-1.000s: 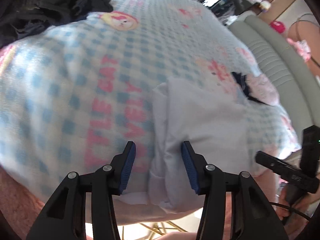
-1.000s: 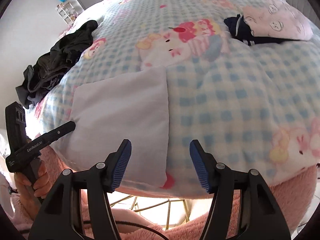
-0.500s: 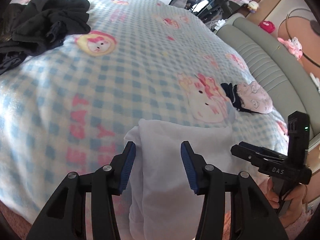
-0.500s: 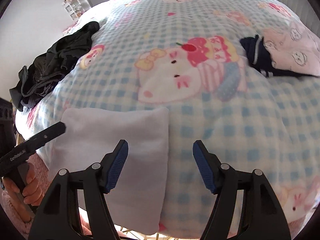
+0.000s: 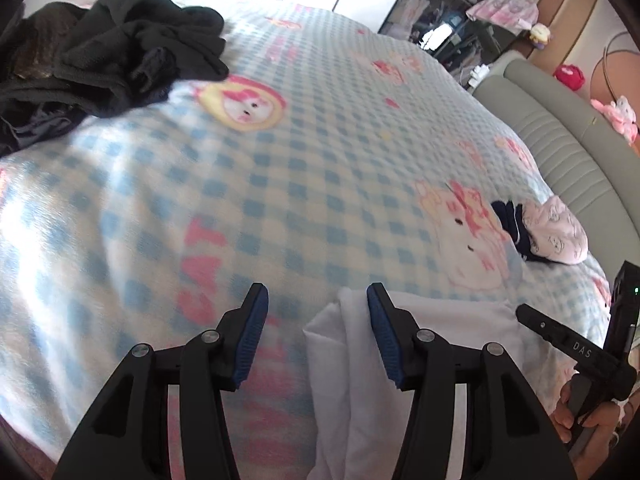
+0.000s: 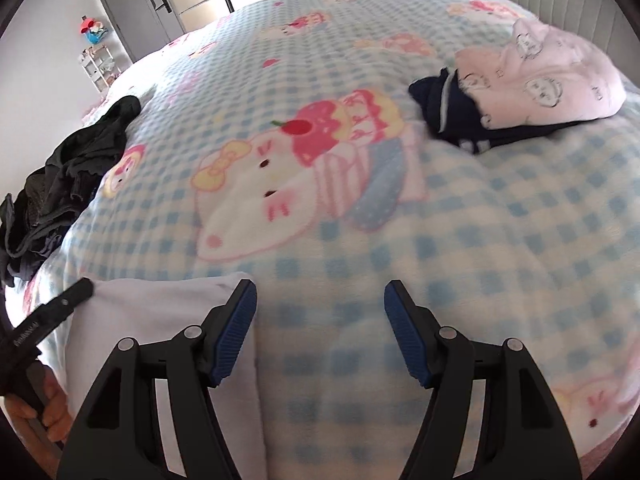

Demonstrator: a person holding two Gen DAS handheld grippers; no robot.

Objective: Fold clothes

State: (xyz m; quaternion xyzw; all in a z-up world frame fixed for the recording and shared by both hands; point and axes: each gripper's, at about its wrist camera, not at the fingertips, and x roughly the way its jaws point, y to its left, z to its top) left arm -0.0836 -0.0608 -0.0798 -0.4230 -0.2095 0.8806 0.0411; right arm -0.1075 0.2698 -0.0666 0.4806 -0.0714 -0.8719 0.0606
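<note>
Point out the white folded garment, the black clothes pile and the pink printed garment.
white folded garment point(image 6: 160, 320), right wrist view, its flat top face.
black clothes pile point(image 5: 112, 40), left wrist view, middle of the heap.
pink printed garment point(image 6: 552, 68), right wrist view, its upper surface.

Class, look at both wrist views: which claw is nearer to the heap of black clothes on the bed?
Left. The left claw sits on the heap's side of the white garment; the right claw is beyond it, farther from the black clothes.
</note>
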